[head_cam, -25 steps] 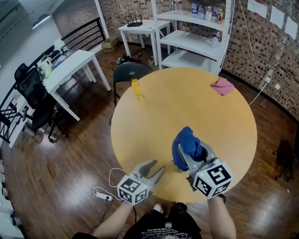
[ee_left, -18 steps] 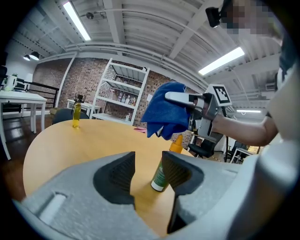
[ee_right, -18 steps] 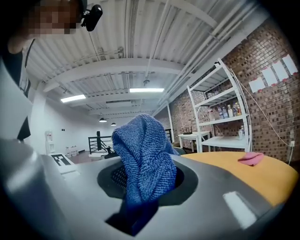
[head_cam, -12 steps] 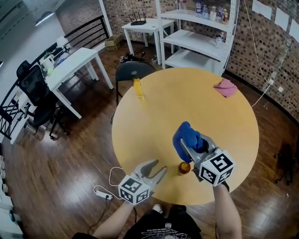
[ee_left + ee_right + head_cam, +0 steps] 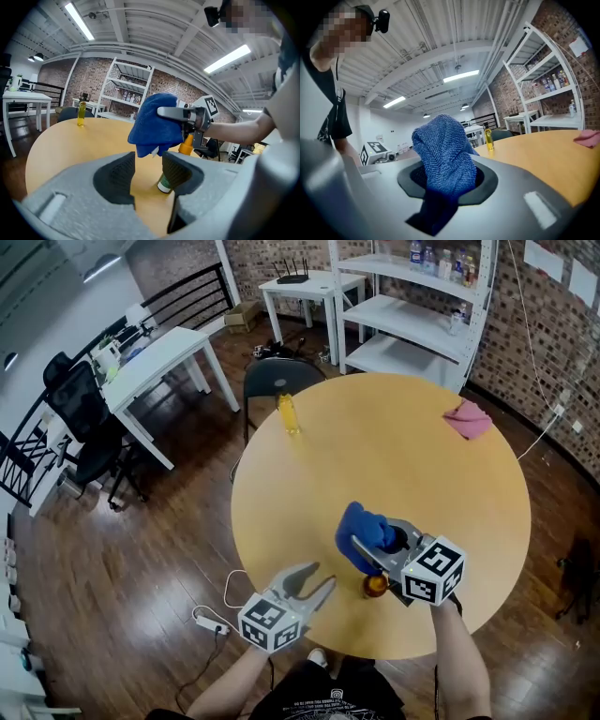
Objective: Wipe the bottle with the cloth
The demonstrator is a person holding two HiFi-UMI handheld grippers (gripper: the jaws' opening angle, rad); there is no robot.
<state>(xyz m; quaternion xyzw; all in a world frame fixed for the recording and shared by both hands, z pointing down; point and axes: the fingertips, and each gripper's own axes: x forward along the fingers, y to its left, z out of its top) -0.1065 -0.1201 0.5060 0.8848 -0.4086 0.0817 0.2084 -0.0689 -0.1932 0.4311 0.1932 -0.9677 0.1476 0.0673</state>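
The left gripper (image 5: 317,577) hangs spread and empty just short of the bottle (image 5: 375,586), which stands near the front edge of the table (image 5: 403,446), so nothing steadies it. A sideways push from the cloth (image 5: 362,529) pinched in the right gripper (image 5: 373,547) could, I judge, topple it. Both grippers point slightly downward, the right beside the bottle's top.

Nubbly woven blue cloth (image 5: 443,154), smooth matt wood-look table (image 5: 394,456), glossy dark wooden plank floor (image 5: 141,549)
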